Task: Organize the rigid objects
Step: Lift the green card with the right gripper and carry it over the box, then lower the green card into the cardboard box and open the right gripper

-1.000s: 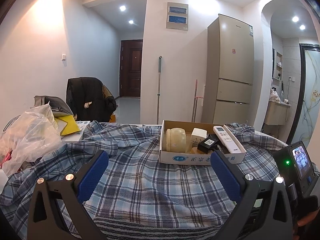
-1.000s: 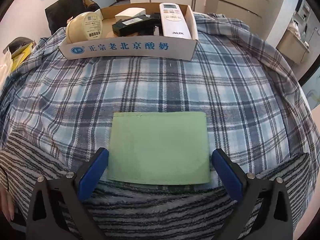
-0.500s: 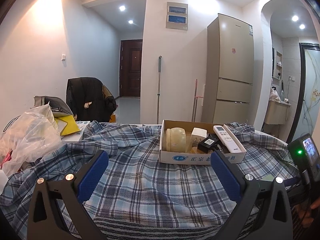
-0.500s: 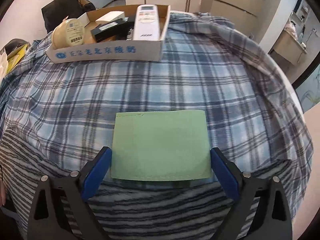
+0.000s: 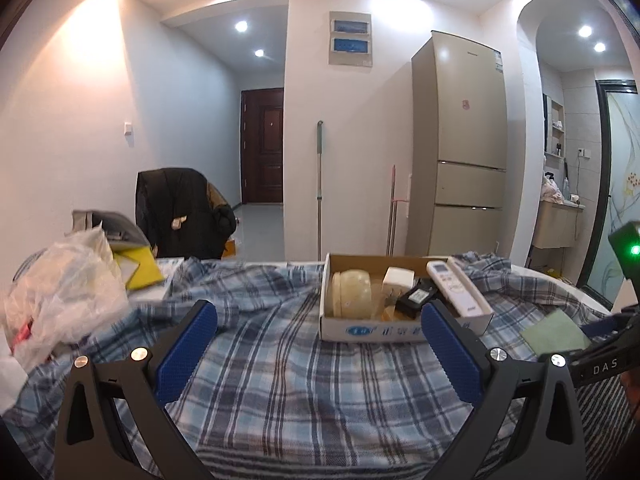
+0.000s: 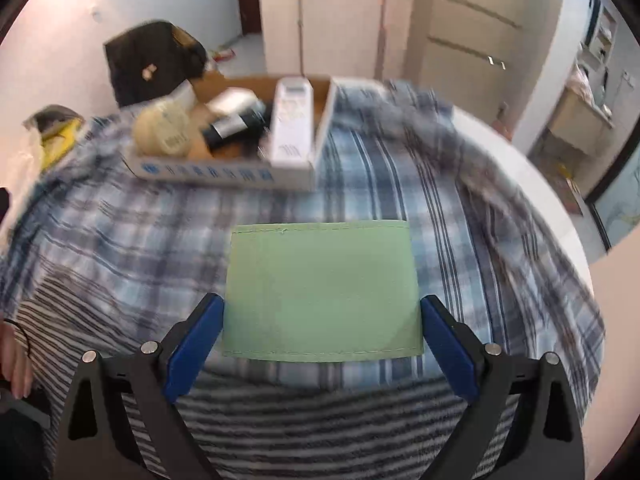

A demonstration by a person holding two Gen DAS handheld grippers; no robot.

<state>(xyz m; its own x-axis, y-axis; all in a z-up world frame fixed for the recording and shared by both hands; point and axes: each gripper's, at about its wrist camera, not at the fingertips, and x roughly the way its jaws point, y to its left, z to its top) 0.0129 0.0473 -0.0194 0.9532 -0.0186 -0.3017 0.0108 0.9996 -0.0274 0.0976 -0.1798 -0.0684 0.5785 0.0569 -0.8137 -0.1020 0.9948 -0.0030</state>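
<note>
A flat green card holder (image 6: 320, 288) sits between the blue pads of my right gripper (image 6: 320, 332), which is shut on its side edges and holds it over the plaid cloth. It also shows in the left wrist view (image 5: 554, 332) at the right. A cardboard box (image 6: 224, 172) beyond it holds a white remote (image 6: 292, 120), a black adapter (image 6: 236, 124), a white block and a round cream container (image 6: 168, 128). The box also shows in the left wrist view (image 5: 372, 330). My left gripper (image 5: 320, 340) is open and empty above the cloth, left of the box.
A plaid cloth (image 5: 280, 380) covers the table, with a striped cloth (image 6: 320, 420) at the near edge. A plastic bag (image 5: 60, 300) and yellow item (image 5: 140, 268) lie at the left. A chair with a black jacket (image 5: 180, 212) and a fridge (image 5: 460, 152) stand behind.
My right gripper has moved right and back with the green holder between its pads; the box now lies further left in its view. The left gripper has not moved.
</note>
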